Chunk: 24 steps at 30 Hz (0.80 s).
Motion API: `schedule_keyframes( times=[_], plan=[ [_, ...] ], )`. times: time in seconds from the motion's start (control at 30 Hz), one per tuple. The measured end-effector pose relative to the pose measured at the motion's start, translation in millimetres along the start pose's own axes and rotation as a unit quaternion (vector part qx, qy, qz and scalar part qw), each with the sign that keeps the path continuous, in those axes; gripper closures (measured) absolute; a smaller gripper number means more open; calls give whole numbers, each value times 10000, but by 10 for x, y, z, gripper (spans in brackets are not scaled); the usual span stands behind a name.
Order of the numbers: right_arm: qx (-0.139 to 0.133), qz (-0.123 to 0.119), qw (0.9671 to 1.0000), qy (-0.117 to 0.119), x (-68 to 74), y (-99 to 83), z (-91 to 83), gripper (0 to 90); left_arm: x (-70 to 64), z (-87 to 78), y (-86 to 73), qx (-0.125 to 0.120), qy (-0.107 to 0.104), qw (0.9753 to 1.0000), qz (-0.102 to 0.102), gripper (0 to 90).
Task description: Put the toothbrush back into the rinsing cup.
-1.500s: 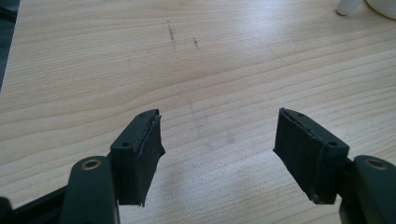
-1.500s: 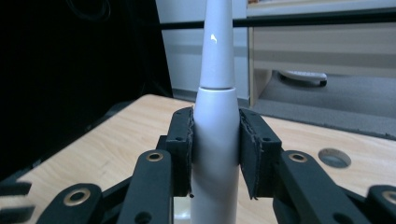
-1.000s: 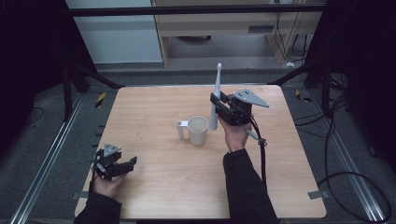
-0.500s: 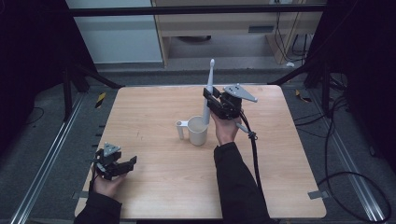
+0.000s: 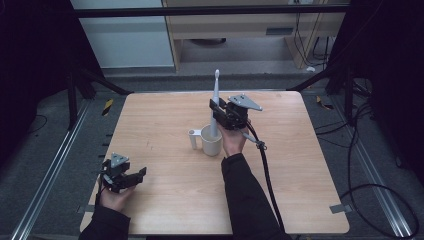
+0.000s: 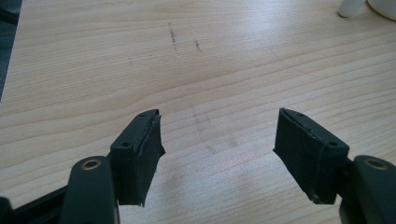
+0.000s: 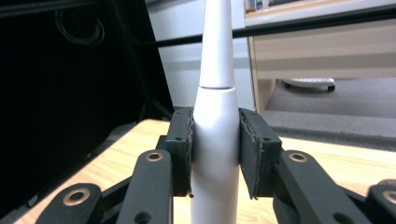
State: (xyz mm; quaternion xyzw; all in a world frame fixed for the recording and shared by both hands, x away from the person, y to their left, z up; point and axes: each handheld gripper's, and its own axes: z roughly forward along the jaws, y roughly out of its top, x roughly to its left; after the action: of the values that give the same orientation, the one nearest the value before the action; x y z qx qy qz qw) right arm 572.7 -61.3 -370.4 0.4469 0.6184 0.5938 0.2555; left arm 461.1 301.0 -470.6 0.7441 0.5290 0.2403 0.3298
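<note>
White toothbrush: an electric toothbrush (image 5: 215, 107) stands upright with its brush head at the top; its lower end is at the mouth of the mug, though whether it touches the mug's inside cannot be told. In the right gripper view its handle (image 7: 215, 154) rises between the two fingers, with the narrower neck above a seam.
Right gripper: the right gripper (image 5: 220, 114) is held above the middle of the desk, just behind the mug; its fingers (image 7: 181, 151) are closed on the toothbrush handle, one pad pressed against each side.
Mug: a pale mug (image 5: 211, 143) stands upright near the centre of the desk, its handle pointing toward the left side of the high view. Its edge appears at the top right corner of the left gripper view (image 6: 383, 7).
Left gripper: the left gripper (image 5: 131, 176) rests low over the near left corner of the desk, well apart from the mug; its fingers (image 6: 140, 156) stand wide apart with nothing between them, bare wood showing in the gap.
Desk: a light wooden desk (image 5: 165, 120) carries the mug; faint dark scuff marks (image 6: 173, 35) lie ahead of the left gripper.
Cable: a black cable (image 5: 267, 170) trails from the right gripper across the desk toward its near edge.
</note>
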Motion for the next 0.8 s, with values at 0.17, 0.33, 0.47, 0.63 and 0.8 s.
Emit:
schedule_keyframes(
  times=[0.17, 0.33, 0.47, 0.63, 0.8],
  plan=[
    [232, 5, 9997, -30, 4, -122, 64, 674, 1, 1, 1, 2, -1, 10000, -3, 305],
    [465, -3, 9989, -59, 7, -224, 116, 674, -4, 3, 1, 4, 0, 10000, 8, 305],
    [652, -37, 9978, -94, 7, -305, 153, 673, -2, 4, 1, 13, -3, 10000, 10, 304],
    [895, -62, 9959, -114, 7, -389, 193, 672, -4, 5, 1, 16, -6, 10000, 12, 305],
    [1094, -173, 9937, -156, 32, -439, 217, 670, -4, 4, 1, 17, -4, 10000, 11, 305]
  ],
)
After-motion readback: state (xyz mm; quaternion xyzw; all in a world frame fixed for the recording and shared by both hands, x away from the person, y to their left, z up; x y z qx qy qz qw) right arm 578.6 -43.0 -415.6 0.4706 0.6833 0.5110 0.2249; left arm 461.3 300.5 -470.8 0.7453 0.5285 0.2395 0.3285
